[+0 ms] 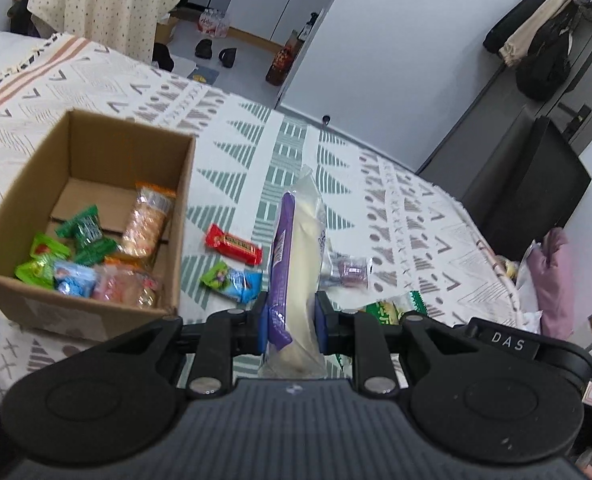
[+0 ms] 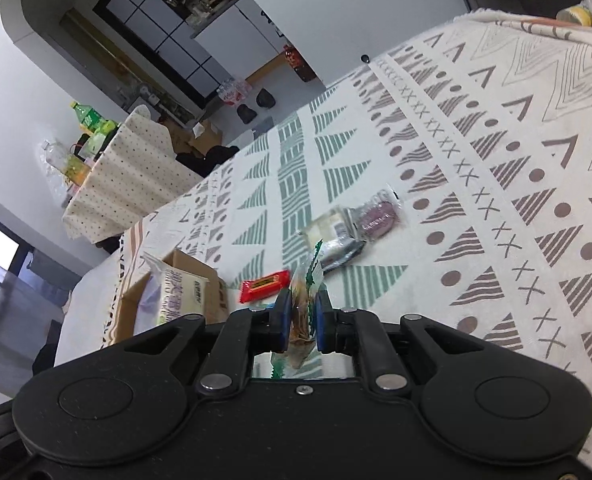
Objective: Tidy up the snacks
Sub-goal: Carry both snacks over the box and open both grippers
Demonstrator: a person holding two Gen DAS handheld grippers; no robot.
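A patterned cloth [image 1: 256,152] covers the surface beneath both claws. Ahead-left of the left claw [image 1: 289,322] stands a cardboard box [image 1: 96,152] holding several snacks. That claw is clenched on a long purple-and-white packet [image 1: 296,248], raised above the cloth. The right claw [image 2: 301,320] pinches a small green-edged snack packet [image 2: 306,292]; a red bar [image 2: 265,285] lies just ahead-left of it.

Home bedroom: patterned bedspread [image 1: 336,152]; hanging coats [image 1: 536,40]
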